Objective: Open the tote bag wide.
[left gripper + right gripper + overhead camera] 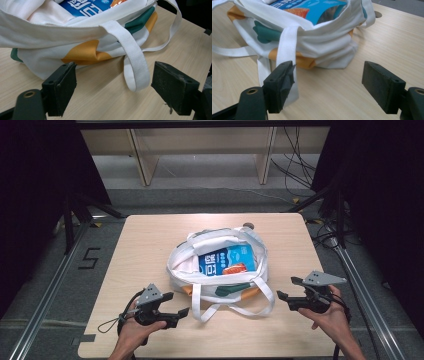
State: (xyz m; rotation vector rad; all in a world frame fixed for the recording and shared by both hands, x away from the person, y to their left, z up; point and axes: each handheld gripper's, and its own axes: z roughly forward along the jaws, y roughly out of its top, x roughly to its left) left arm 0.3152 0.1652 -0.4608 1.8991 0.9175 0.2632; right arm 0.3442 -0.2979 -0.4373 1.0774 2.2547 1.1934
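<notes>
A pale wood counter [150,235] with rounded corners stands on a grey floor [200,197]. Beyond its far edge are the legs of a light wooden frame [142,162] and loose black cables [295,165]. Metal rails [47,290] run along both sides, and black curtains [40,170] hang left and right.

Packet [226,260] in bag [180,265], bag mid-table [145,235], claws flanking

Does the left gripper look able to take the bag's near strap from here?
Probably yes: the left gripper is open, and the white strap loops down between its jaws with bare table around it.
</notes>
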